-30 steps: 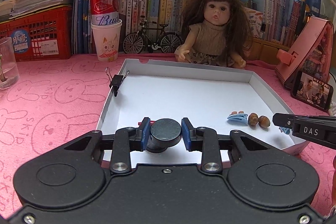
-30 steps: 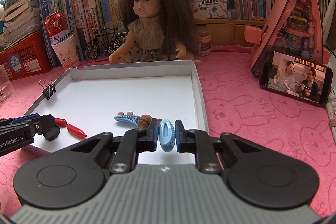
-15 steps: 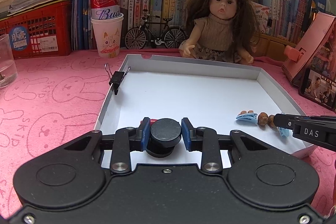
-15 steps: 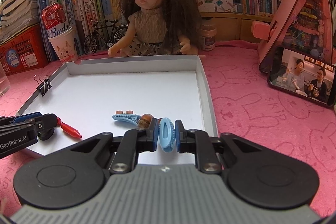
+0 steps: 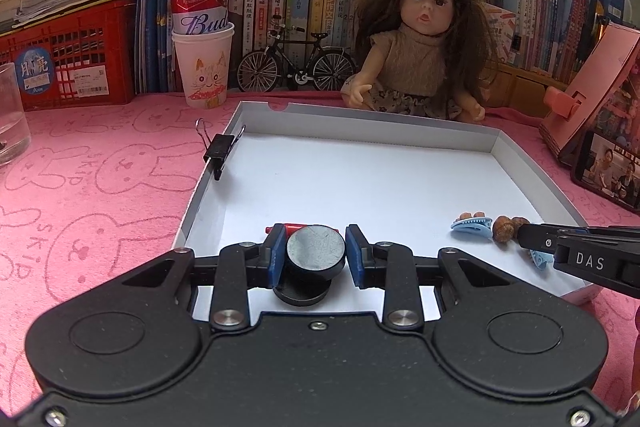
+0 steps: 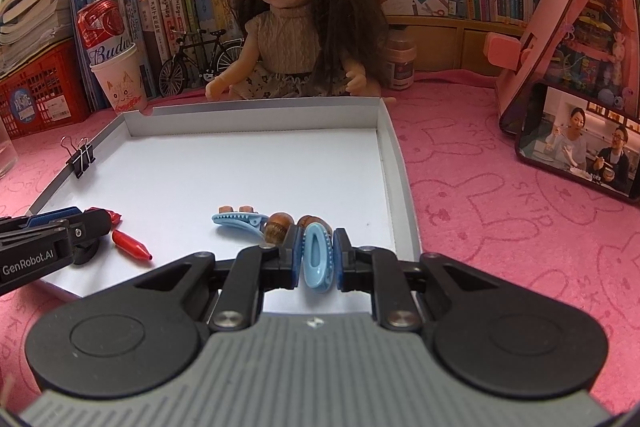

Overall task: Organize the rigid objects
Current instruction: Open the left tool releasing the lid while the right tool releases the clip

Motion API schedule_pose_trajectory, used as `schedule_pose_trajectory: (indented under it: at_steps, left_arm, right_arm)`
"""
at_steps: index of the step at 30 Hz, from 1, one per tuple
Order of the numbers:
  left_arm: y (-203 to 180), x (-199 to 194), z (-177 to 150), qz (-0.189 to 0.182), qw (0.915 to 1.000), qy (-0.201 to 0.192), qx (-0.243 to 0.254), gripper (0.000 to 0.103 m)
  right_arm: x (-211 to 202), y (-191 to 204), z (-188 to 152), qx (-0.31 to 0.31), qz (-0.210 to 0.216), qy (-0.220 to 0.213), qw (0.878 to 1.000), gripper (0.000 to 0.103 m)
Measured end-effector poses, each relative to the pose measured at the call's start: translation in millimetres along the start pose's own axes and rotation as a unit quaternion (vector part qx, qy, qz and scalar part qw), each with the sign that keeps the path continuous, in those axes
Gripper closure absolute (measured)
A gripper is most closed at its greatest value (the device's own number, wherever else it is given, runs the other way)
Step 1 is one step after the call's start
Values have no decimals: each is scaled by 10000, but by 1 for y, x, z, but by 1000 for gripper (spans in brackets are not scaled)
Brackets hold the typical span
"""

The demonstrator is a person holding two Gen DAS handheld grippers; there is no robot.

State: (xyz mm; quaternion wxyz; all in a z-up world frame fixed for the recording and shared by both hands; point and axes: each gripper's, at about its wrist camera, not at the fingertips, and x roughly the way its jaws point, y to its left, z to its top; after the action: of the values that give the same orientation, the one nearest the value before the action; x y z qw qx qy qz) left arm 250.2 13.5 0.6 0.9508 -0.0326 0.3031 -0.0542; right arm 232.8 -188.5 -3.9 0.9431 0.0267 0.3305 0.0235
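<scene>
A shallow white tray (image 5: 400,131) (image 6: 256,111) lies on the pink cloth. My left gripper (image 5: 316,251) is shut on a round black disc (image 5: 316,247) over the tray's near left part; a red piece (image 5: 288,225) lies just behind it. In the right wrist view my right gripper (image 6: 317,257) is shut on a light blue oval clip (image 6: 317,259) at the tray's near right. Beside it lie a blue hair clip (image 6: 238,221) (image 5: 472,227), two brown acorns (image 6: 280,225) (image 5: 504,227) and a red pointed cap (image 6: 130,243). A black binder clip (image 5: 220,149) (image 6: 80,157) grips the tray's left wall.
A doll (image 5: 420,43) (image 6: 296,27) sits behind the tray, with a model bicycle (image 5: 296,67), a paper cup holding a red can (image 5: 202,39) and rows of books. A red crate (image 5: 68,59) and a glass (image 5: 10,115) stand left. A phone (image 6: 580,143) leans on a pink stand at right.
Both grippers kept their grips. The views shifted slightly: the doll and shelves sit a little lower and nearer in both, and the right gripper's tip now covers one acorn in the left wrist view.
</scene>
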Motion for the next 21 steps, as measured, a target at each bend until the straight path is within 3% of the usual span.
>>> schedule_pose_trajectory:
  at_steps: [3,7,11,16,21]
  left_arm:
    - [-2,-1,1,8,10000,-8,-2,72]
    - [-4,-6,1,-32,10000,-34,40,62]
    - [-7,-13,2,-81,9999,-63,72,57]
    - [-10,-24,3,-158,9997,-147,137,48]
    - [-15,-38,1,-203,9989,-261,330,37]
  right_arm:
    - [-1,-1,0,13,3,-21,10000,78]
    - [-3,-1,0,25,25,-63,10000,76]
    - [-9,-2,0,56,37,-121,9999,59]
    - [-17,-1,0,18,85,-169,9998,57]
    - [-29,1,0,-64,152,-271,9995,48]
